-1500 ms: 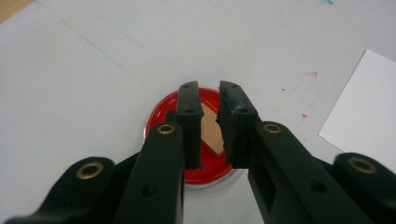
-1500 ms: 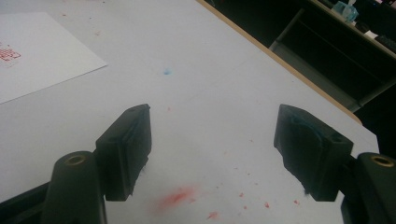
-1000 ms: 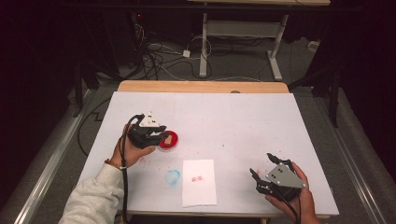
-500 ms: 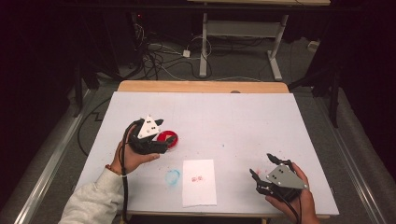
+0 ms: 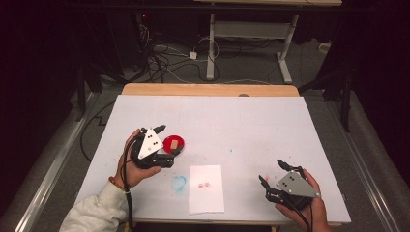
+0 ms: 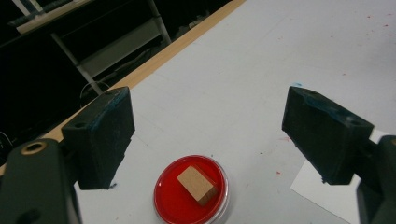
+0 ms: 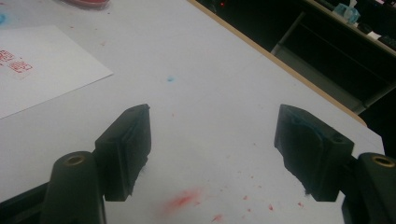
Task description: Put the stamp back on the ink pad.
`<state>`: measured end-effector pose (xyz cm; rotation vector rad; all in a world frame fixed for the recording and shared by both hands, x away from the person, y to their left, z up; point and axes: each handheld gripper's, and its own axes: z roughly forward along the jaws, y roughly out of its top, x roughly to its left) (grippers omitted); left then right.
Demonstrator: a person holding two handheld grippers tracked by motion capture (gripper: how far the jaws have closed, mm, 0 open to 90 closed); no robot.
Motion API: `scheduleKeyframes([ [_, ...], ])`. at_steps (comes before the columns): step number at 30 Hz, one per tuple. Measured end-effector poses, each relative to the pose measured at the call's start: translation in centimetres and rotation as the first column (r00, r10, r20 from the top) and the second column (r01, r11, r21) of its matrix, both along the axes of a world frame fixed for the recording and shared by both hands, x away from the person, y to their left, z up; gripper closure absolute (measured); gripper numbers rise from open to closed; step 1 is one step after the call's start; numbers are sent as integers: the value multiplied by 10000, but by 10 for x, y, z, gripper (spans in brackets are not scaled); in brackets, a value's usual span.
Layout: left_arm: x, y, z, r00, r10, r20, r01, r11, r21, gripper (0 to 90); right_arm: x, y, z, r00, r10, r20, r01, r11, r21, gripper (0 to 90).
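Jaws of the left gripper stand wide apart and grip nothing. Between them and a little ahead, low in the left gripper view, lies a round red ink pad flat on the white tabletop. A small tan wooden stamp block rests on the pad's red surface, near its middle, slightly tilted. Neither jaw touches pad or block. Blue smears mark the inner faces of both jaws. Beyond the right-hand jaw of this gripper, a corner of a white paper sheet lies on the tabletop.

From the high view, the left gripper sits just beside the pad, held in the person's left hand.

Jaws of the right gripper are likewise spread apart and empty, over bare tabletop speckled with red ink spots. Ahead and to the left of these jaws lies the paper sheet bearing two red stamp marks. The right gripper is well apart from the pad.
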<state>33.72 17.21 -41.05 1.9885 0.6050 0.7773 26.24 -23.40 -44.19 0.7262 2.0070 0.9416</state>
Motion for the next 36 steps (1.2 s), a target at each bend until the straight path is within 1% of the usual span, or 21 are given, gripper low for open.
scheduleKeyframes([
  [3,-5,2,-2,9998,-176,81,176,9998,-25,165,0,0,1,10000,10,19,-10,10000,-13,275],
  [8,-15,7,-9,9992,-45,403,38,9998,183,166,-1,-1,3,10000,22,67,-23,9999,154,274],
  [10,-19,9,-13,9993,-84,361,68,9991,424,170,-1,0,4,10000,41,77,-42,9998,168,273],
  [13,-23,13,-17,9993,-71,361,50,9983,573,170,-2,0,4,9999,58,118,-61,9997,221,272],
  [16,-26,18,-20,9994,-2,347,-19,9982,607,169,-3,-1,5,9999,58,143,-61,9996,259,271],
  [19,-28,22,-27,9991,100,404,-137,9958,902,169,-5,-2,6,9998,6,197,-12,9996,290,270],
  [21,-28,24,-31,9995,133,291,-160,9955,934,169,-6,-3,6,9997,-23,226,16,9995,313,270],
  [26,-33,28,-40,9997,136,178,-156,9933,1144,170,-6,-4,5,9997,-79,213,72,9995,315,269],
  [30,-35,33,-49,9998,177,20,-178,9896,1425,177,-4,-4,4,9998,-81,169,75,9994,333,269],
  [36,-38,41,-62,9990,267,-369,-206,9874,1570,175,-1,-4,3,9998,-104,150,98,9992,387,268],
])
